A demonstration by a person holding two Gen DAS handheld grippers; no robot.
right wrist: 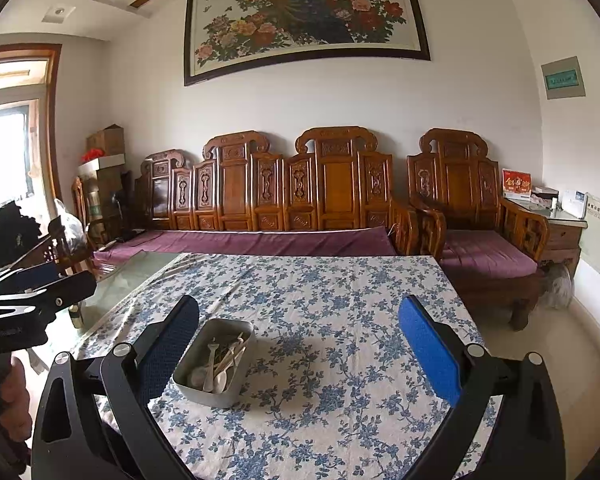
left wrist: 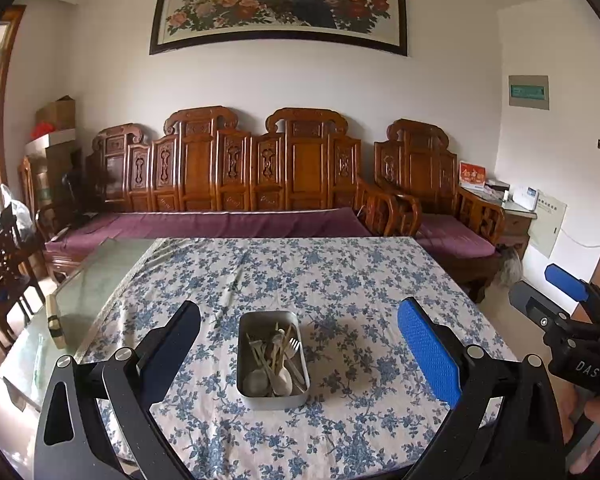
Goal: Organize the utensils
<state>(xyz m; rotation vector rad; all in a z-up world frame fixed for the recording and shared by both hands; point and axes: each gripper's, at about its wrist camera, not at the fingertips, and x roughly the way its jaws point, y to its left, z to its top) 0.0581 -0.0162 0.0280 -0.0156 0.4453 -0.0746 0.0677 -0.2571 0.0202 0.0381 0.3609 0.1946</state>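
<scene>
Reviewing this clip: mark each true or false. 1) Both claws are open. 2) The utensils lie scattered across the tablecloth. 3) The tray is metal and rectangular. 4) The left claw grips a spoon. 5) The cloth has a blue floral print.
1) True. The left claw and the right claw both stand wide open.
2) False. The utensils are piled inside the tray; none lie on the tablecloth.
3) True. It is a metal rectangular tray with rounded corners.
4) False. The left claw is empty and hangs above the tray; nothing sits between its fingers.
5) True. Blue flowers on a white ground.
</scene>
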